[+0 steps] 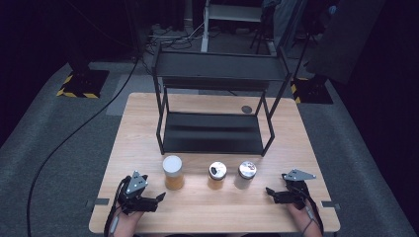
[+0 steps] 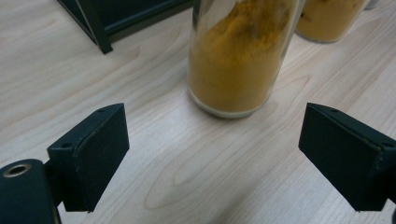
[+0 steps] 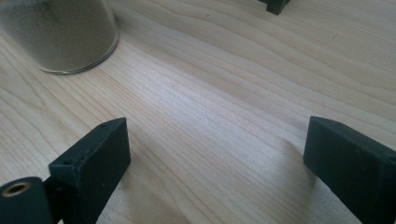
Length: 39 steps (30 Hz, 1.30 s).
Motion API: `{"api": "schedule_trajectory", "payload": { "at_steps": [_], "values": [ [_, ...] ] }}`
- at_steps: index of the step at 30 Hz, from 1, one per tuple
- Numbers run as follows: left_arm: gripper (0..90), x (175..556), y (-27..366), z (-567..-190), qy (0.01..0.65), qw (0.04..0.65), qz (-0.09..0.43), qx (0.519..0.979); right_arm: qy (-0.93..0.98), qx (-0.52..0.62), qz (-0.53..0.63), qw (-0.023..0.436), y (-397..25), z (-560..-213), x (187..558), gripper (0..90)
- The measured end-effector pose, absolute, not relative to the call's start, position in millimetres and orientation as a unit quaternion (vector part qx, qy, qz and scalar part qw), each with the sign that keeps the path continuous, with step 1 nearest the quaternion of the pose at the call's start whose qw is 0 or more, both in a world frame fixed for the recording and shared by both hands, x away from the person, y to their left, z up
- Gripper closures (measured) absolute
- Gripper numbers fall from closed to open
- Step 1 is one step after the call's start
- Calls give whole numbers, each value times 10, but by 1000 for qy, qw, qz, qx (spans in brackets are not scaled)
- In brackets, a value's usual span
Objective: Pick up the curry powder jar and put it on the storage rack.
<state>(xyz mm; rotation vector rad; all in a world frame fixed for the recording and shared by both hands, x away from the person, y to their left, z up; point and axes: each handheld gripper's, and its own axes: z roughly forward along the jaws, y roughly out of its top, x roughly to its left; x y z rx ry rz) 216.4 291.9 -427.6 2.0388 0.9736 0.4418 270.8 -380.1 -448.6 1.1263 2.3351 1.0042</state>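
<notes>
High view, left to right. The left gripper (image 1: 160, 197) rests near the front left edge of the wooden table (image 1: 148, 113), its jaws spread wide and holding nothing. Just beyond it stands the tall jar (image 1: 173, 172), upright, with a white lid and orange powder inside. In the left gripper view the same tall jar (image 2: 238, 56) stands ahead of the open jaws, apart from both, slightly right of centre. Next in the row comes the middle jar (image 1: 217, 175), shorter, also holding orange powder, and then the grey jar (image 1: 246, 174) with a metallic lid. The three jars stand in a line in front of the black two-tier shelf (image 1: 217, 98), well apart from one another. The right gripper (image 1: 269, 191) lies near the front right edge, jaws likewise spread and empty. In the right gripper view the grey jar (image 3: 60, 35) stands at upper left, clear of the jaws.
</notes>
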Motion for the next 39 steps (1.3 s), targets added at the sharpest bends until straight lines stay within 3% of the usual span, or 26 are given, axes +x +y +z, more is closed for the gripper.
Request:
{"api": "schedule_trajectory", "payload": {
  "at_steps": [39],
  "values": [
    [94, 2359, 2890, -4123, 361, 496, 170, 772, 826, 398, 355, 180, -3800, -4488, 2706, 71]
  ]
}}
